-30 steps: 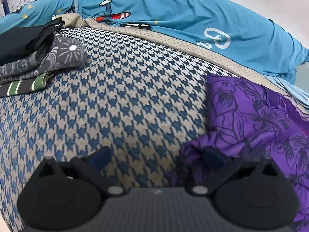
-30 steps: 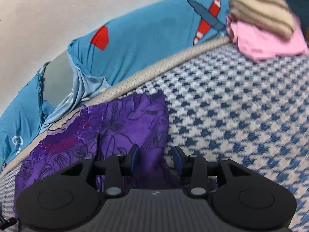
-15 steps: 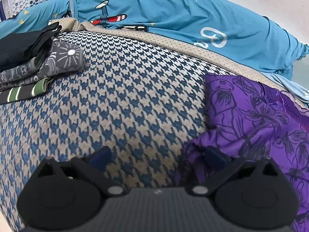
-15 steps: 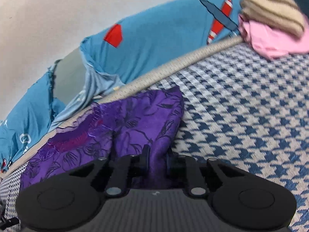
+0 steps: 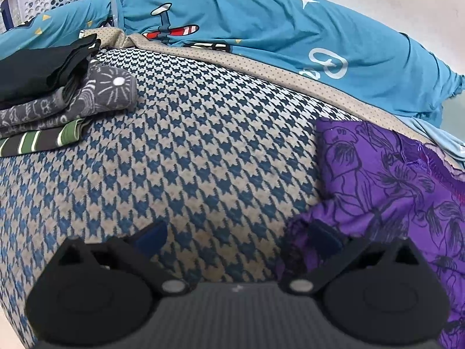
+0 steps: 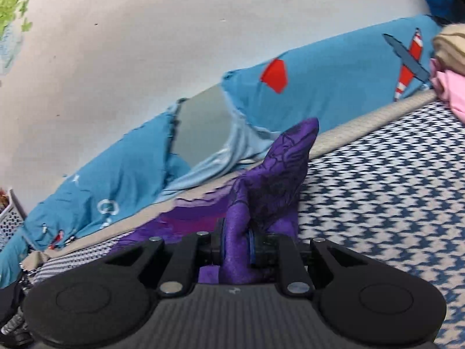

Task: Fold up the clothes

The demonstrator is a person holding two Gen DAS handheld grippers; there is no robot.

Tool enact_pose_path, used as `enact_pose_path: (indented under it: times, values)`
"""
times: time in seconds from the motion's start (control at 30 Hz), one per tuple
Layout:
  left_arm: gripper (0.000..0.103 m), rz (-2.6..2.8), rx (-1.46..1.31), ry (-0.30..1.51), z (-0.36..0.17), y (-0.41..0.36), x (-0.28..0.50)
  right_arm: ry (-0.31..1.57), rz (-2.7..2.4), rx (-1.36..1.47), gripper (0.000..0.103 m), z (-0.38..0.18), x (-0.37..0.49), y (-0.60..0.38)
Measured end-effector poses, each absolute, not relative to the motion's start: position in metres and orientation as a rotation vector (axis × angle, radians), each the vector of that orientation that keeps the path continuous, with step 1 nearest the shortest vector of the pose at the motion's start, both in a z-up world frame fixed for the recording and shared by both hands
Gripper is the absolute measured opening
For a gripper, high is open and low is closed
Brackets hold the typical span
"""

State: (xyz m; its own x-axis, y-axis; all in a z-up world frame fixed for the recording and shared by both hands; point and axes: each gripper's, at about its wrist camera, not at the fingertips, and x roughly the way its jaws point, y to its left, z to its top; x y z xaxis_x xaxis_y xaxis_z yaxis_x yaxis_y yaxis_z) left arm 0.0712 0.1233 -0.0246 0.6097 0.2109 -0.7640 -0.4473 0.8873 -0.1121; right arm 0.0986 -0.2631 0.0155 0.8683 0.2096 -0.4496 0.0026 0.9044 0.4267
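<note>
The bed [image 5: 203,151], covered in a blue-and-cream houndstooth cloth, carries everything; a blue quilt [image 5: 290,37] lies along the white wall behind. The purple garment [image 5: 392,192] lies on the bed, one corner raised. This looks like the start of a fold: the right gripper [image 6: 237,247] has its jaws clamped on that corner, while the left gripper [image 5: 235,235] has its jaws wide apart at the other edge. Next, I think, the left must close on the cloth.

Houndstooth bed [image 5: 203,151] carries a purple garment [image 5: 392,192]; folded stack [image 5: 58,101]; blue quilt [image 5: 290,37].
</note>
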Motion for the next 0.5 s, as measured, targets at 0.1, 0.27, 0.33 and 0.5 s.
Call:
enact_pose_path:
  times: [0.1,0.27,0.33,0.5]
  values:
    - [0.103,0.387,-0.303,0.836,-0.023,0.126,0.069,0.498,0.148,0.422,0.015,0.02,0.098,-0.244]
    - [0.103,0.402,-0.314,0.837,-0.021,0.137,0.062,0.497,0.223,0.399,0.015,0.024,0.103,-0.205]
    - [0.103,0.408,-0.323,0.836,-0.02,0.143,0.059,0.501,0.248,0.391,0.015,0.025,0.106,-0.189]
    - [0.103,0.419,-0.349,0.835,-0.017,0.157,0.051,0.487,0.311,0.353,0.014,0.028,0.114,-0.149]
